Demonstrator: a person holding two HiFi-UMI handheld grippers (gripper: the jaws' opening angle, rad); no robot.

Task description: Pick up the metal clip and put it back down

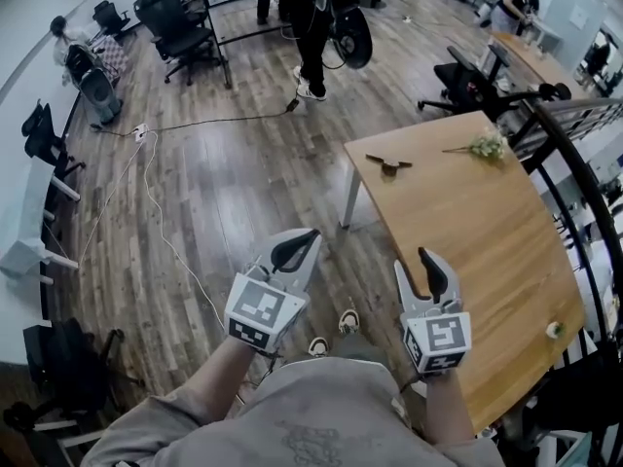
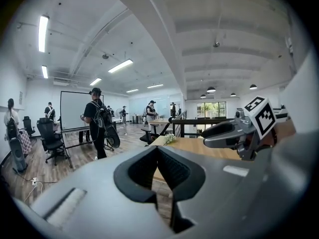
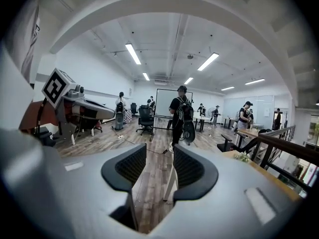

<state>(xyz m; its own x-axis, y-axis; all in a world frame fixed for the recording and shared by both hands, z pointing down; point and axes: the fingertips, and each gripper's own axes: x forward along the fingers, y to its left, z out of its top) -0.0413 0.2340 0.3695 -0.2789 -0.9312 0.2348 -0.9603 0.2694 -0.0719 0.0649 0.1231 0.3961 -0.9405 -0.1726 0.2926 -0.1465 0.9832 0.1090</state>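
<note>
The metal clip (image 1: pixel 387 163) lies well ahead of both claws, near the far left corner of the counter (image 1: pixel 487 241), with its long axis across the view. The right claw (image 1: pixel 430 267), slightly open and empty, seems a little nearer. The left claw (image 1: pixel 295 248) is closed on nothing. A flower sprig (image 1: pixel 487 146) lies apart from the clip, and nothing blocks the way.

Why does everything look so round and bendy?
Head view: the wide lens curves the table edges and floorboards. Left gripper view: black rounded corners, ceiling lamp glares white, left hand-held gripper close and slightly soft. Right gripper view: same dark ring around the edges.
</note>
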